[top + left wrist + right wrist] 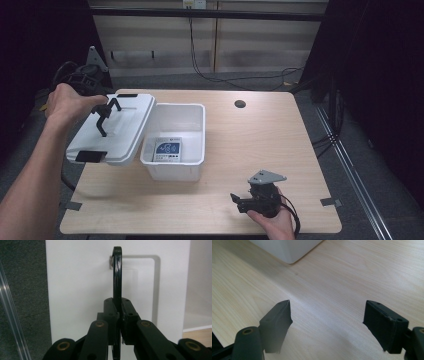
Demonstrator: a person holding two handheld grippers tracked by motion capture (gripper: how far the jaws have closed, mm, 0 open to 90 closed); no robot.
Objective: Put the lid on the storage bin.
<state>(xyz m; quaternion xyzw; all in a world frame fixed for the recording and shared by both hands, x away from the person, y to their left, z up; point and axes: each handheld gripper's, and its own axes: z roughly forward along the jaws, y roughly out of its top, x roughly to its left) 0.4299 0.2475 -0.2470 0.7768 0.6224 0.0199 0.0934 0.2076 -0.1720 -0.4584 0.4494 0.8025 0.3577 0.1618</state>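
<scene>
Nearest me, my right hand-held gripper (239, 200) rests low over the counter (250, 145) close to its near edge, right of the middle, with its jaws spread wide and nothing between them. In the right gripper view they frame bare wood, and a rounded bottom corner of the white bin (287, 250) stands on the counter farther off.

Farther in, that bin (192, 112) sits open a little left of the counter's middle. A blue and white packet (167, 150) lies flat on its floor.

Just left of the bin, touching its left wall as far as I can tell, is the white lid (131, 125), tilted and hanging out past the counter's left edge. A black latch (90, 156) shows at its near end and another at its far end. My left hand-held gripper (106, 111) is clamped tight on the lid's black handle (117, 275), which stands upright from the lid's top.

Beyond, a round hole (240, 104) marks the counter near its far edge, well apart from everything.
</scene>
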